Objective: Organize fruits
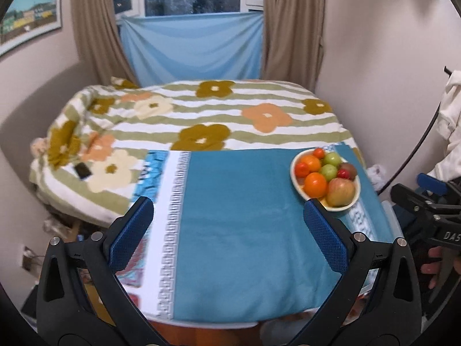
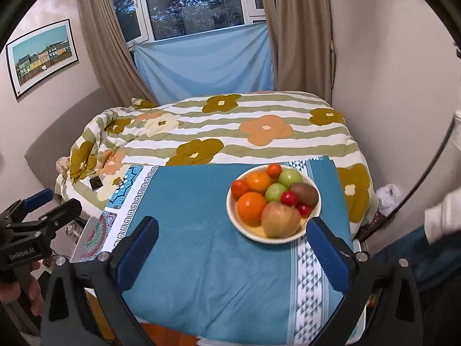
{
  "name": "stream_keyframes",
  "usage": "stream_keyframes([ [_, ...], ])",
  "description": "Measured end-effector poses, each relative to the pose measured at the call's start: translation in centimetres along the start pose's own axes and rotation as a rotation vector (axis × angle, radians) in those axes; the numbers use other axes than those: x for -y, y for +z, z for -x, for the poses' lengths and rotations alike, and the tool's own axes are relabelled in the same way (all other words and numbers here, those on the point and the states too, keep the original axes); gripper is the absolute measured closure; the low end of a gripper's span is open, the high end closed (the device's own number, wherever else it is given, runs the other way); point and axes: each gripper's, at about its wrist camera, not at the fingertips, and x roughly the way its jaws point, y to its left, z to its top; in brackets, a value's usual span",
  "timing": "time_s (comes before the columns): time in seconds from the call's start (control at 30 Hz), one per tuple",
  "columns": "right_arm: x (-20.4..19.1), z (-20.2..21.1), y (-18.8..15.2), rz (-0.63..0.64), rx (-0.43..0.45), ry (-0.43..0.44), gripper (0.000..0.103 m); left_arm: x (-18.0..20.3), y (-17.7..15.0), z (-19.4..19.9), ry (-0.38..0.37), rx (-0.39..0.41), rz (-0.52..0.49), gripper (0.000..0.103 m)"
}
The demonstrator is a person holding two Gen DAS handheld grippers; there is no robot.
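A phone (image 1: 82, 170) lies far left on a flowered blanket (image 1: 201, 115) that covers a bed. Nearer, a teal cloth (image 1: 245, 216) with white patterned bands is spread over a flat surface at the foot of the bed. The left gripper (image 1: 230, 225) hangs above the near part of this cloth, its two blue-padded fingers (image 1: 131, 233) spread wide with nothing between them. To the right, at the cloth's far right side, sits a cream bowl (image 2: 233, 210) full of fruit. In it, from left to right, are a small tomato (image 2: 239, 188), two oranges (image 2: 251, 207) one behind the other, a tan-red apple (image 2: 280, 222) at the front rim, two green apples (image 2: 276, 192) in the middle, a small red fruit (image 2: 289, 198) touching the nearer green one, and a brown kiwi (image 2: 304, 193) at the right edge. The right gripper (image 2: 233, 253) hovers over the cloth just in front of the bowl, fingers also wide apart and empty; its right fingertip overlaps the bowl's near rim in view, though whether it touches cannot be told. Behind the bed, curtains (image 2: 299, 28) frame a window (image 2: 196, 0).
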Motion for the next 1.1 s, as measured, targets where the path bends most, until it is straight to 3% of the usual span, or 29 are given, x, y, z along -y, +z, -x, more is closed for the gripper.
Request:
stream_keyframes([
  [0.3, -1.7, 2.0, -2.0, -0.006, 0.001, -0.071, 0.001, -1.0, -2.2, 2.7, -0.018, 0.038, 0.009, 0.000],
  [1.1, -2.0, 2.2, -0.6, -0.014, 0.039, -0.105, 0.001, -1.0, -1.0, 2.7, -0.031, 0.081, -0.013, 0.000],
])
